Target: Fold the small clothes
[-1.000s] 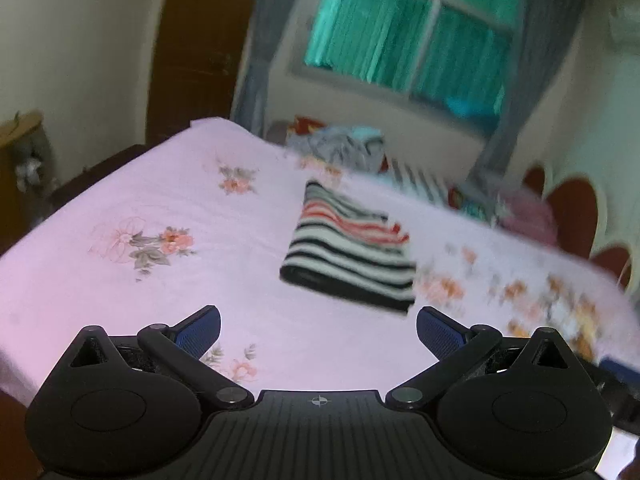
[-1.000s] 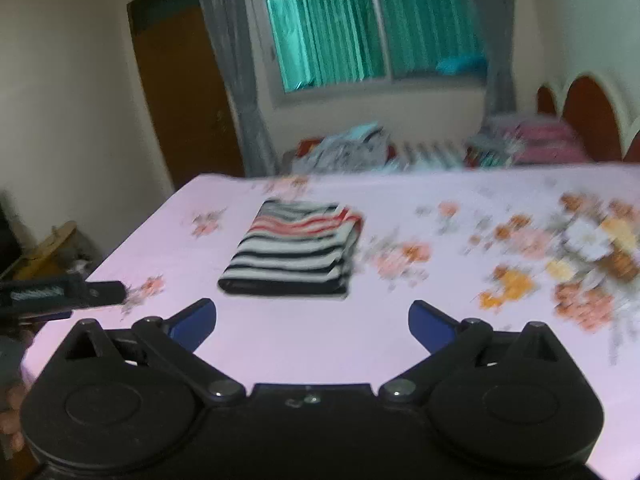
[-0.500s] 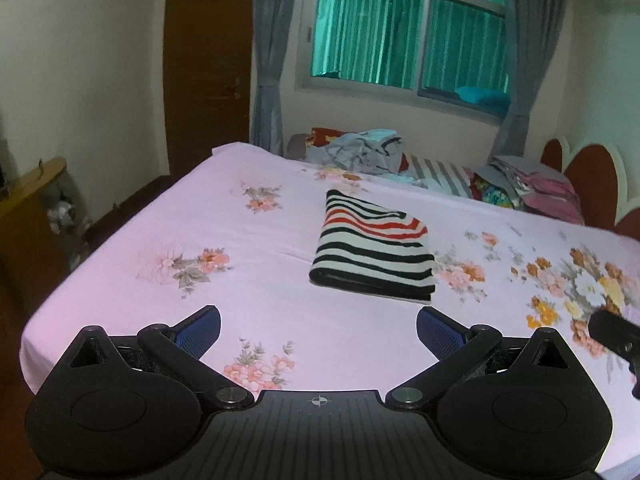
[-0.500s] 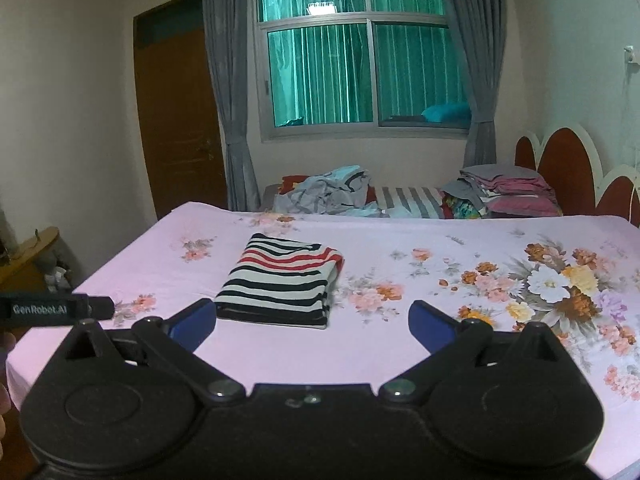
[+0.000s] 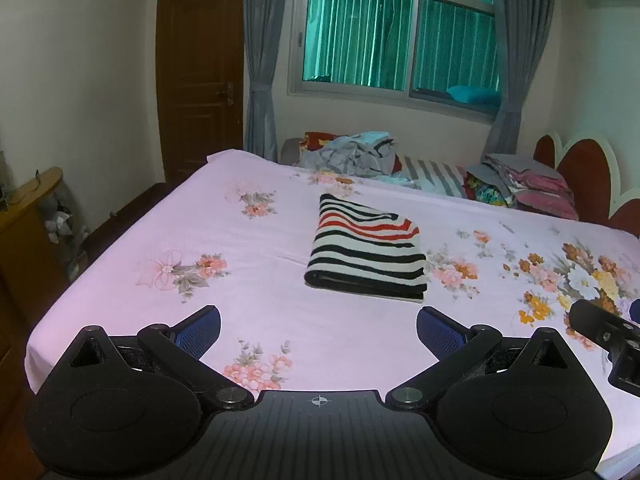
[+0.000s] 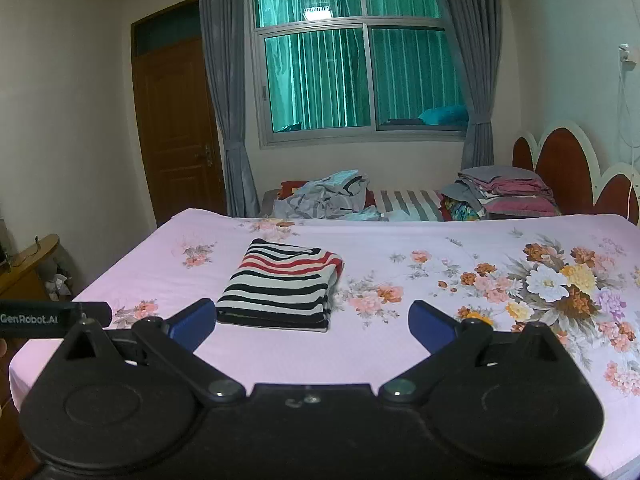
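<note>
The only text that can be read is "GenRobot.AI", in white letters. It stands on the black bar of the left hand-held gripper, at the left edge of the right wrist view.

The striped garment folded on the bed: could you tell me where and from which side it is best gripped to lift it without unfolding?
Probably the thick near edge of the striped garment, approached low from the front. The stacked layers end there as one bundle, so an open tool could likely pinch them all together.
</note>
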Motion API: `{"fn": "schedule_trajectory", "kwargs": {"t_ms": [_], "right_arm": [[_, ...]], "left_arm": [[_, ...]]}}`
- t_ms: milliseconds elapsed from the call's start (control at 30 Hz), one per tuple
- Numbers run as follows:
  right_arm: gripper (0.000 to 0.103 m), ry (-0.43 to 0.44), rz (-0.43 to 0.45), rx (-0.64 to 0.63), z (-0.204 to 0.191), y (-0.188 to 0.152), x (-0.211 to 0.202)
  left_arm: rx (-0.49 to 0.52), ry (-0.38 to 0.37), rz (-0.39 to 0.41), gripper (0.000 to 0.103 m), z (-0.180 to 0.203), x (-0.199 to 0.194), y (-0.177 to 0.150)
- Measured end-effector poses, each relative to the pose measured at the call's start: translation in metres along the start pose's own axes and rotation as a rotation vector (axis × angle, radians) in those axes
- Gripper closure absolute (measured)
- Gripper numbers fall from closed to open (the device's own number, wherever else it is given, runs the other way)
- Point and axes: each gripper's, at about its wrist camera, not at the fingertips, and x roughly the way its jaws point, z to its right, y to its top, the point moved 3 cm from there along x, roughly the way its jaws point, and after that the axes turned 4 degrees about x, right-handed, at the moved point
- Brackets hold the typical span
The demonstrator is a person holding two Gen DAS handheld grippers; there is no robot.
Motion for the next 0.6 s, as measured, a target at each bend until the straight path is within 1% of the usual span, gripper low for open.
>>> {"fn": "schedule_trajectory", "kwargs": {"t_ms": [600], "right_arm": [[0.000,0.010,-0.005,0.007,-0.0027,0.0005,0.0031]], "left_arm": [[0.009,0.005,0.012,0.000,-0.0001,-0.0036,0.0026]]}}
